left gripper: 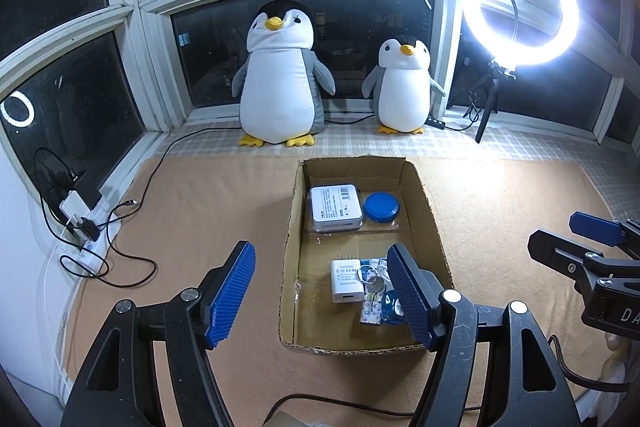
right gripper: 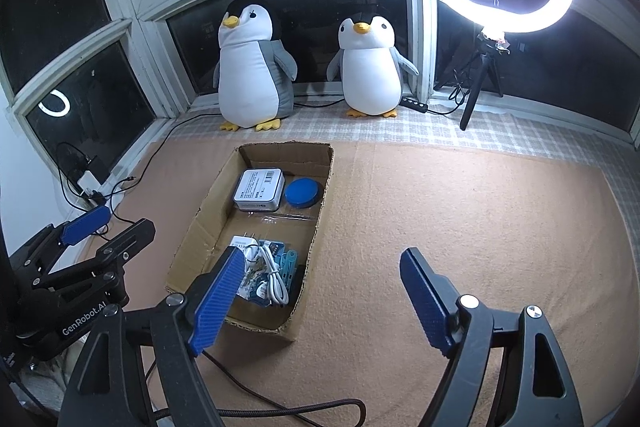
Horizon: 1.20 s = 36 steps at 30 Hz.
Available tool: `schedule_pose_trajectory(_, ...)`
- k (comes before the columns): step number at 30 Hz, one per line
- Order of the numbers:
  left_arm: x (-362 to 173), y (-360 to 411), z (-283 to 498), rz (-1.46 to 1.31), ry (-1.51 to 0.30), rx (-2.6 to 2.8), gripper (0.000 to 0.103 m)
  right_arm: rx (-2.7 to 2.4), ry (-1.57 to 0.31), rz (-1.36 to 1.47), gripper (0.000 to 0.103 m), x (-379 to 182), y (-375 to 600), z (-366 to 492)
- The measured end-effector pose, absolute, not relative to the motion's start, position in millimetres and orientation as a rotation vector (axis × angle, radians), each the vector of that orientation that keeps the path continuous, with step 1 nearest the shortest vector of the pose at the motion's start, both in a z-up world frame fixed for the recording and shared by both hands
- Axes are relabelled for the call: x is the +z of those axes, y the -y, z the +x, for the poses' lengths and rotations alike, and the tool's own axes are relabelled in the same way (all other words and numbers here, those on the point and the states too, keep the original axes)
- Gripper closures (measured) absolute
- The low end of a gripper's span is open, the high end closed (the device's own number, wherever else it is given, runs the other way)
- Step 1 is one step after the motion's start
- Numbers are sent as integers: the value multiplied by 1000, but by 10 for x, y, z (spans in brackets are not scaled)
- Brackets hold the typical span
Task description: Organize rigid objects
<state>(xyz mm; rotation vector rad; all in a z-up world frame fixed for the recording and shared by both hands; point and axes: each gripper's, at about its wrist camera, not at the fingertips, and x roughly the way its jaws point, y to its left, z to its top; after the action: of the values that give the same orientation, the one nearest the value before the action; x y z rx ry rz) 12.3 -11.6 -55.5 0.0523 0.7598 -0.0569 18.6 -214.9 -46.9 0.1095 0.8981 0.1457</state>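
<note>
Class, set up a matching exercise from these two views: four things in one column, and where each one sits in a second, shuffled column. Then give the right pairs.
Things:
1. Blue lid
2. White charger
3. Big penguin
4. Ring light

Places:
A. Near end of the box
B. On the ledge, right of the small penguin
C. Far end of the box, beside the tin
D. On the ledge, left of the small penguin

Pairs: 1-C, 2-A, 3-D, 4-B

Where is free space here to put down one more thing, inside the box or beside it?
Inside the cardboard box, a bare strip lies between the white tin with the blue lid and the near pile around the white charger. That near end is crowded. The tan mat to the right of the box is wide and bare.
</note>
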Motion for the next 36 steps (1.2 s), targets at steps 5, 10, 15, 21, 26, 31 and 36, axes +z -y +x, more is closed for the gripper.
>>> schedule_pose_trajectory(5, -557, 115, 127, 51, -763, -58, 31, 144, -900, 110, 26, -478, 2149, 186)
schedule_pose_trajectory(10, -563, 119, 136, 51, -766, -59, 31, 144, -905, 112, 26, -501, 2163, 195)
schedule_pose_trajectory(15, -579, 114, 151, 47, -771, -59, 31, 144, -907, 113, 26, -502, 2163, 202)
schedule_pose_trajectory(21, -583, 113, 157, 47, -772, -59, 31, 142, -913, 116, 26, -521, 2164, 211)
schedule_pose_trajectory(26, -582, 118, 157, 47, -771, -59, 31, 142, -912, 116, 26, -519, 2167, 211)
schedule_pose_trajectory(31, -585, 119, 162, 46, -773, -61, 31, 142, -914, 116, 25, -524, 2170, 215)
schedule_pose_trajectory(36, -588, 119, 164, 45, -774, -63, 31, 141, -915, 117, 25, -531, 2165, 214)
